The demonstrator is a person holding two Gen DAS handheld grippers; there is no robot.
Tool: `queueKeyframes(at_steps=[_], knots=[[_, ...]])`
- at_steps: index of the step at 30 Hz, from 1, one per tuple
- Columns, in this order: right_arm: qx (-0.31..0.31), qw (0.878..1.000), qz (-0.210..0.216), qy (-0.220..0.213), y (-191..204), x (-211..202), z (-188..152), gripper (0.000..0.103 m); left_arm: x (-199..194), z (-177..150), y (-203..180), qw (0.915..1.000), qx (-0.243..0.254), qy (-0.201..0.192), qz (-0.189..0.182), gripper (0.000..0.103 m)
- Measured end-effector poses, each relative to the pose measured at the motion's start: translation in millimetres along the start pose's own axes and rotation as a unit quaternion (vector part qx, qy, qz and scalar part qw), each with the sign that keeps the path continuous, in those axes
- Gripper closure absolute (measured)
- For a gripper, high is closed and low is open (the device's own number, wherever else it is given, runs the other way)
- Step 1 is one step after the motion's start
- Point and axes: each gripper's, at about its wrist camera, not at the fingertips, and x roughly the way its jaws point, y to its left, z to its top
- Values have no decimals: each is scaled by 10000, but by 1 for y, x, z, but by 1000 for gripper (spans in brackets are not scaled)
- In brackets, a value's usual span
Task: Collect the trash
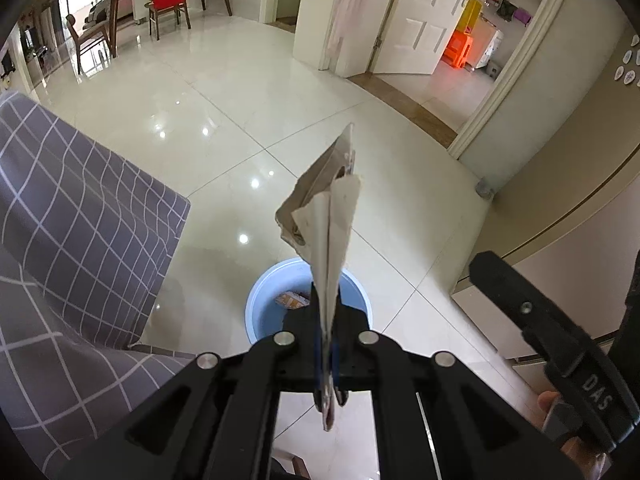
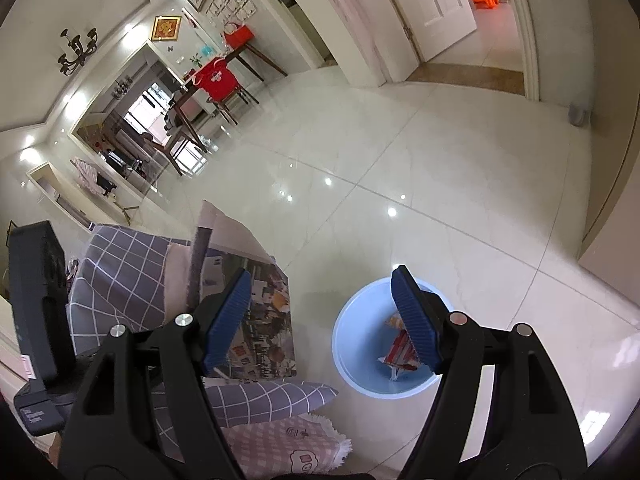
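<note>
My left gripper point(image 1: 326, 302) is shut on a folded sheet of brownish newspaper point(image 1: 332, 216) that sticks up beyond its tips. It hangs above a light blue basin point(image 1: 258, 300) on the floor, with a small printed wrapper point(image 1: 292, 300) inside. In the right wrist view my right gripper point(image 2: 320, 314) stands open with nothing between its blue pads point(image 2: 228, 316). Below and between them is the basin point(image 2: 340, 344), holding a red and white wrapper point(image 2: 400, 350). A printed newspaper sheet point(image 2: 266, 304) stands to its left; what holds it is hidden.
A sofa with a grey checked cover point(image 1: 80, 220) lies left of the basin, with a pink patterned cloth point(image 2: 288, 444) at its edge. Glossy cream floor tiles point(image 2: 440, 180) stretch ahead. A beige cabinet point(image 1: 560, 216) stands to the right. A white door point(image 1: 416, 16) is open at the back.
</note>
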Motion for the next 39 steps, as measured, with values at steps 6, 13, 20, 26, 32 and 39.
queueKeyframes(at_steps=[6,13,20,26,32,39], knots=[[69,9995,-12,-319,-5,-13,6,31,-5,12,-5,9998,-64,-156,-95,69],[62,9993,-4,-368,-2,-19,6,31,-23,15,4,9986,-311,-427,-28,22],[-117,9995,108,-284,17,-24,4,31,-52,9,11,9975,-375,-599,70,22],[-381,9981,355,-328,53,-36,2,31,-97,6,26,9942,-505,-893,319,22],[-857,9932,706,-356,113,-48,0,31,-162,-5,55,9869,-525,-1356,699,22],[-1690,9771,1285,-127,220,-41,-23,30,-244,-30,140,9661,-944,-1816,1576,22]])
